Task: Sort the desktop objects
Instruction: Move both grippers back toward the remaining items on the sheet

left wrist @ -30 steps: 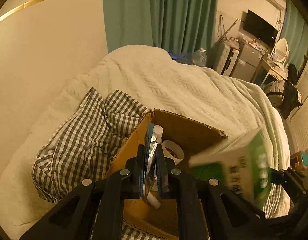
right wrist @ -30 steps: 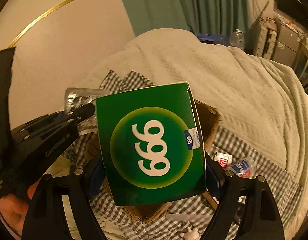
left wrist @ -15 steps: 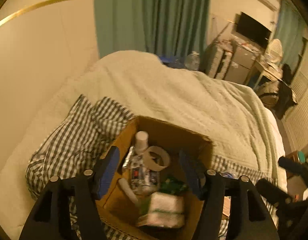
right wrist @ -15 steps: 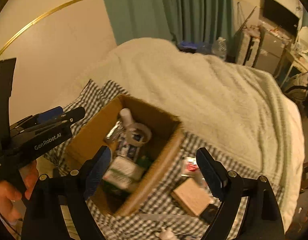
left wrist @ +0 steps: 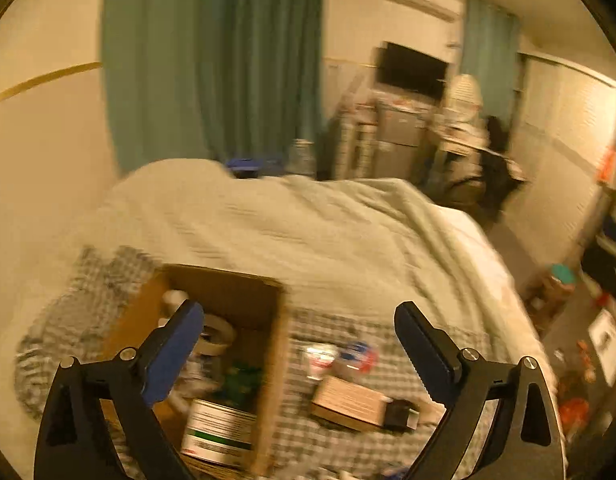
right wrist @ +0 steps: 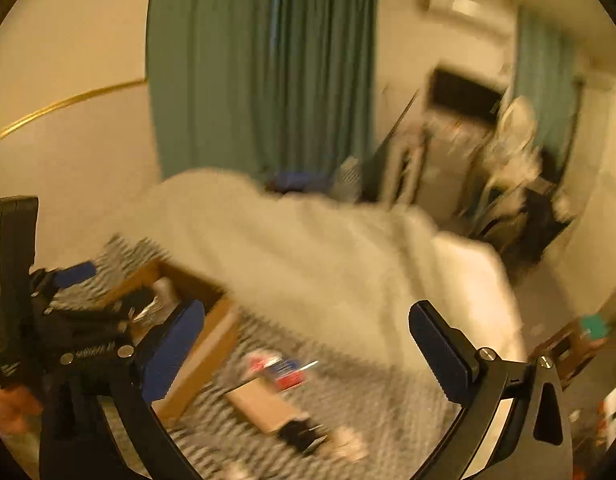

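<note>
Both grippers, left (left wrist: 298, 334) and right (right wrist: 306, 334), are spread and empty; the flat box (right wrist: 262, 404) lies just below the right one, so it is nearer.

Spread left hand-held gripper (left wrist: 298, 334) above cardboard box (left wrist: 274, 344)

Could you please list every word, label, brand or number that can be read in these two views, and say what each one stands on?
None can be read with certainty; both views are motion-blurred.
White and green box in the cardboard box: dark print lines, too blurred.
Flat tan carton on the checked cloth: faint print, unreadable.
Red, white and blue packets: labels smeared.
Left gripper, seen from the right wrist: white lettering, too blurred.
</note>
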### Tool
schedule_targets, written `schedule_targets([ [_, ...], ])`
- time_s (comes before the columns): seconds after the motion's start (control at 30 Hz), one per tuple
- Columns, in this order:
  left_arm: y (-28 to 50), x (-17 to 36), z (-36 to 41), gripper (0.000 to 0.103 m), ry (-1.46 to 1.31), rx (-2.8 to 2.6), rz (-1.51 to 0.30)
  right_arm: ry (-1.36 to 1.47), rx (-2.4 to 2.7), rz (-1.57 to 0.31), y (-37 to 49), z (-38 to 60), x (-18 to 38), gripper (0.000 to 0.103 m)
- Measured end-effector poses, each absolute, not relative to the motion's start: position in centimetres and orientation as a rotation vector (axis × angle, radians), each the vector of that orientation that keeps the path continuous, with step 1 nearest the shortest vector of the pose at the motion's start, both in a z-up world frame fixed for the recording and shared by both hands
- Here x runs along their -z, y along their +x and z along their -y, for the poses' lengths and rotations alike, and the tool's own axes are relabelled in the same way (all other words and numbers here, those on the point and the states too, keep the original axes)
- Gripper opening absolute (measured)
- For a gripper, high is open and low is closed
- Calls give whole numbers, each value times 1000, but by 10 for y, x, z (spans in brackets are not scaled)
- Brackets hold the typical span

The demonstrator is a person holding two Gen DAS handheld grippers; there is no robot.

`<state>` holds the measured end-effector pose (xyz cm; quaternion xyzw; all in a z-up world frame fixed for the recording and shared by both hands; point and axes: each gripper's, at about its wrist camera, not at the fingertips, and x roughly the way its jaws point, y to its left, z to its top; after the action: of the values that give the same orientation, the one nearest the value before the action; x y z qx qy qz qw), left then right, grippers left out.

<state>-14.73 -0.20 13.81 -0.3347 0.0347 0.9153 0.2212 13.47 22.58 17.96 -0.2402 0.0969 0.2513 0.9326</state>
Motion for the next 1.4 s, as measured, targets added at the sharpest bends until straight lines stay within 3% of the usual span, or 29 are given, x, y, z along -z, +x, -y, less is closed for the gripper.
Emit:
schedule_targets([
  [0.13,-121,-128,-15,103,-858,-2552,-115,-533,-452,-80,113,-200,-177,103],
  [0.27,-95,-117,-32,103,-859,-2538,-136,-446,-368,-187,127,-174,-162,103],
  [0.5,-45,-69,-62,103,-819,-2432,-424,-415,-310,-581,179,-130,-115,103],
  [0.67,-39,-4,-69,103,-1024,-2211,-559,-564,-406,-678,181,-118,-63,103],
  [0.83,-39,71,-45,103,-1257,-2147,-563,-620,-411,-699,184,-99,5,103],
  [1.0,-14,100,-29,103,-1209,-2174,-621,-622,-464,-762,189,-92,73,94],
  [1.23,-25,135,-25,103,-1385,-2111,-409,-677,-573,-761,183,-112,106,91],
  [1.3,-31,144,-21,103,-1414,-2129,-374,-696,-593,-777,182,-117,114,75],
  [1.4,-40,152,-18,103,-1443,-2119,-287,-721,-614,-805,186,-123,128,70],
])
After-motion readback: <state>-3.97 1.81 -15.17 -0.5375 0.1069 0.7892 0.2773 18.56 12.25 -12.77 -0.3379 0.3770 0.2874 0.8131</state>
